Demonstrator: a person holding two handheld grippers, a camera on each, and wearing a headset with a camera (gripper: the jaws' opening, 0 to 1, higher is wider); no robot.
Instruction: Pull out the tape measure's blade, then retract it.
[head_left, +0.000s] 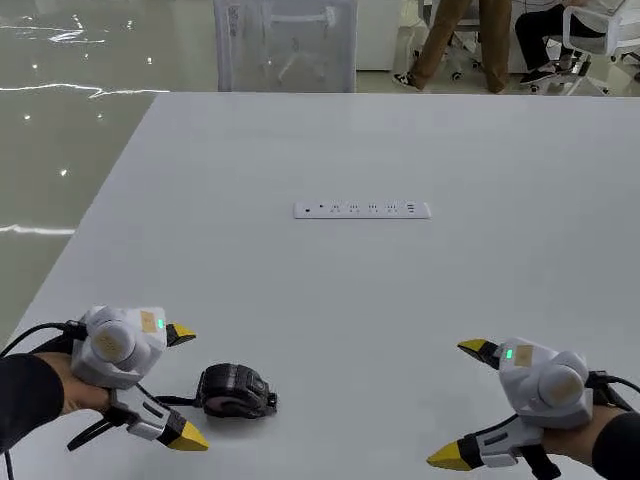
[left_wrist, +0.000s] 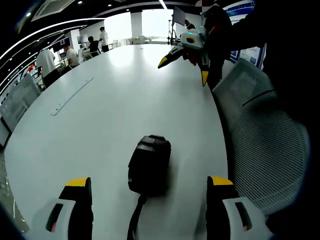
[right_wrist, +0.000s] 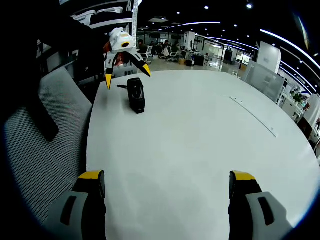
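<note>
Tape measure (head_left: 236, 390): on table (head_left: 380, 290), just before left gripper (head_left: 186, 386), jaws wide, holding nothing. Right gripper (head_left: 458, 402): well apart, jaws wide, empty.

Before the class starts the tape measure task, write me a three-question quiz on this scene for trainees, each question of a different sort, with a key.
1. True or false: the left claw is shut on the tape measure.
2. What lies flat near the middle of the table? A. a power strip B. a hammer C. a cup
3. Which claw is farther from the tape measure?
Key: 1. False: its jaws stand open and do not touch the tape measure. 2. A. 3. The right claw.
</note>
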